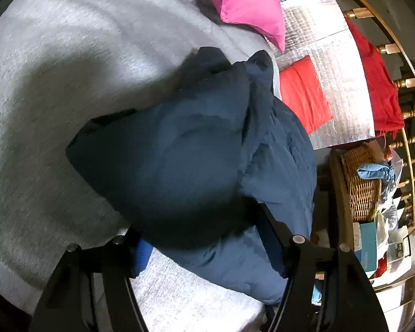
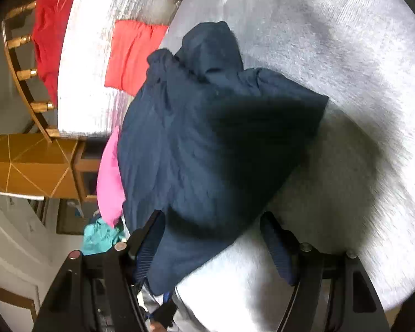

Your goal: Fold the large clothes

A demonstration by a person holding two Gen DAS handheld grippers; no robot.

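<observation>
The navy garment (image 1: 196, 149) lies bunched on the grey bedcover (image 1: 55, 88), between the parted fingers of both the left gripper (image 1: 204, 246) and the right gripper (image 2: 210, 238), so closing now may pinch several layers and spoil the fold.

My left gripper (image 1: 204, 251) and right gripper (image 2: 213, 244) were matte black, each with round silver screws on its arms and ribbed dark-blue pads (image 2: 279, 251).
</observation>
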